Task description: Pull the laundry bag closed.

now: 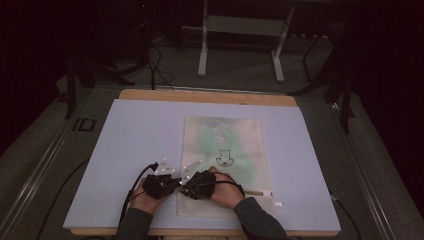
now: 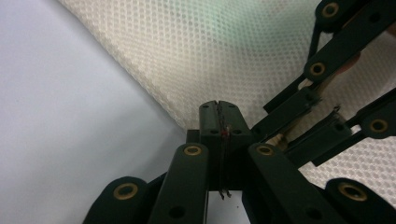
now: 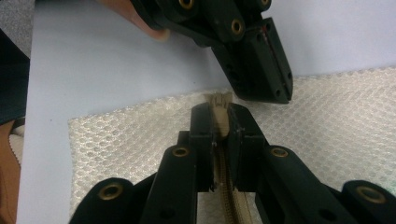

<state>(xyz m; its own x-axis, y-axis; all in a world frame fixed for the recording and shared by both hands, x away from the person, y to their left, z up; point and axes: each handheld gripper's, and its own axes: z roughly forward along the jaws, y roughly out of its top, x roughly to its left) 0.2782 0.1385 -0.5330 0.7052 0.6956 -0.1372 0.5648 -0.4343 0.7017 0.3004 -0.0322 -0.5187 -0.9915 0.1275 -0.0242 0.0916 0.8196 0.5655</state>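
Black jaws of right gripper [image 3: 223,122] clamp the beige zipper tape end [image 3: 219,103] of mesh bag [image 3: 345,121]; left gripper [image 2: 219,122] at 1 o'clock, jaws pressed together on the bag's edge; bag lies near 6 o'clock on lilac mat [image 1: 140,135].

Right tool [image 3: 223,122] clamps the zipper [image 3: 219,109] end — mesh bag [image 3: 336,116] beneath.
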